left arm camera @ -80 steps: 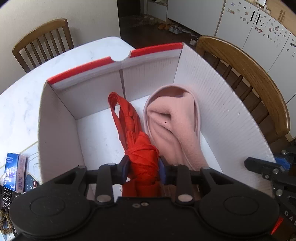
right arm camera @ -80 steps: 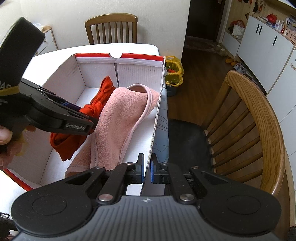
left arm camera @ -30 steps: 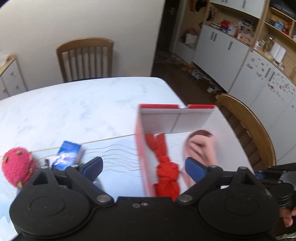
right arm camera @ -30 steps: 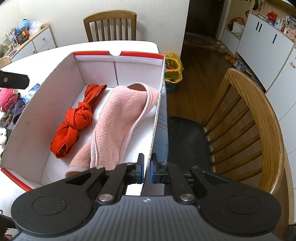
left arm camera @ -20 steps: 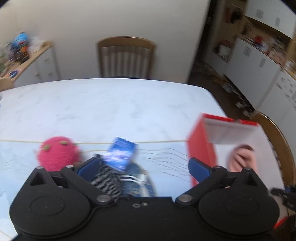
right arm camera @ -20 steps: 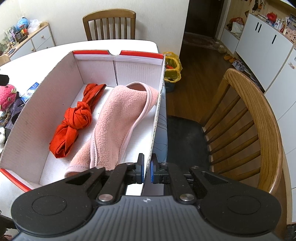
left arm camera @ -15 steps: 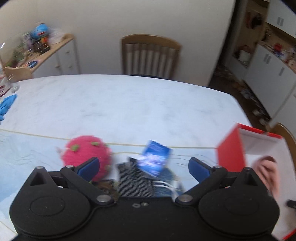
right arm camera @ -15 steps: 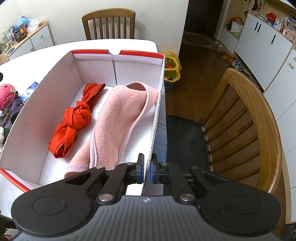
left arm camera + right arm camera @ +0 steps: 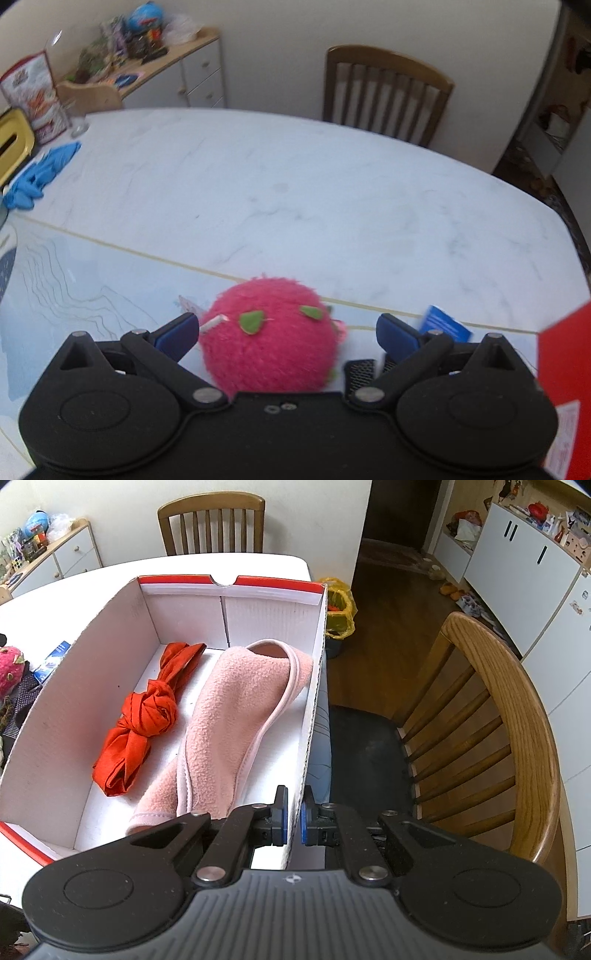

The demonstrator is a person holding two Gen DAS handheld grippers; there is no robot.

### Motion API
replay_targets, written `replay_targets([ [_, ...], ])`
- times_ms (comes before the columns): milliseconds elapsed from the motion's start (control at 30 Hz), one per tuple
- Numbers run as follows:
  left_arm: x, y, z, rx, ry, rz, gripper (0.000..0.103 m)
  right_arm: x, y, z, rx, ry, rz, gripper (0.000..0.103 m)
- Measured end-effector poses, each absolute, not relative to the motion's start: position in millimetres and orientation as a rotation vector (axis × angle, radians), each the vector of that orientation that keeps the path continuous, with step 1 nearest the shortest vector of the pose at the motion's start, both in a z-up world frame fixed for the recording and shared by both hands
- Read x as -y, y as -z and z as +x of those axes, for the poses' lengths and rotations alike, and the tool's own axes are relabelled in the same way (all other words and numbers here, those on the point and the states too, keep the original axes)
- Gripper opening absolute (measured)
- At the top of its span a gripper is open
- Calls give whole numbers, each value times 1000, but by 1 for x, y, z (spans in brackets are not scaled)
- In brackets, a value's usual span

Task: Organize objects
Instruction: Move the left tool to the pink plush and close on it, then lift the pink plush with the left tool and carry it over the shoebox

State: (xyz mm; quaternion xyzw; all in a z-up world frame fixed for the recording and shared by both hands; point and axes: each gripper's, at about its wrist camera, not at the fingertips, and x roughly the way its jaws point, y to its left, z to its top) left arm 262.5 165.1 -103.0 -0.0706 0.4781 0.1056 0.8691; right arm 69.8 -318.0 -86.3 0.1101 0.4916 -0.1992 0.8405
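**Open tongs over the fuzzy pink ball, other tongs pinching the box**

Our left tongs [image 9: 287, 334] are wide open. The fuzzy pink ball [image 9: 271, 341] with little green leaves sits between the two blue pads [image 9: 177, 332]. The pads are not pressing it. The ball rests on the pale blue mat [image 9: 92, 295] on the white surface [image 9: 295, 192]. Just to the right of the ball we see a small blue box [image 9: 445, 326] and a bit of dark mesh cloth [image 9: 360, 371]. The red side of the big box [image 9: 563, 354] shows at the right edge.

Our right tongs [image 9: 293, 819] are closed tight on the right wall of the big box [image 9: 314, 716]. The thin white wall is squeezed between the two pads. The box is white inside with a red rim. In it lie a knotted red cloth [image 9: 147, 712] on the left and a folded pink fleece [image 9: 236, 716] on the right. They lie side by side and touch a little.

A wooden chair [image 9: 517, 738] stands beside the box. Blue gloves [image 9: 40, 173] lie far off on the surface.
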Motion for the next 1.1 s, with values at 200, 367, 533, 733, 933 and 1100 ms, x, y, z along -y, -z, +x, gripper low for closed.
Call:
replay_targets([
  [200, -178, 123, 272, -1030, -259, -178, 102, 317, 87, 73, -1049, 429, 225, 6],
  [367, -182, 136, 275, -1045, -259, -189, 102, 316, 89, 76, -1061, 437, 217, 6],
  [533, -180, 140, 274, -1038, -245, -193, 96, 315, 90, 77, -1069, 445, 213, 6],
  [733, -178, 138, 271, -1032, -243, -182, 89, 315, 90, 78, -1074, 443, 199, 6],
  [933, -174, 129, 263, -1008, -241, -175, 86, 314, 90, 78, -1074, 437, 187, 6],
  [1100, -166, 112, 251, -990, -222, -163, 86, 314, 91, 79, -1075, 431, 182, 6],
])
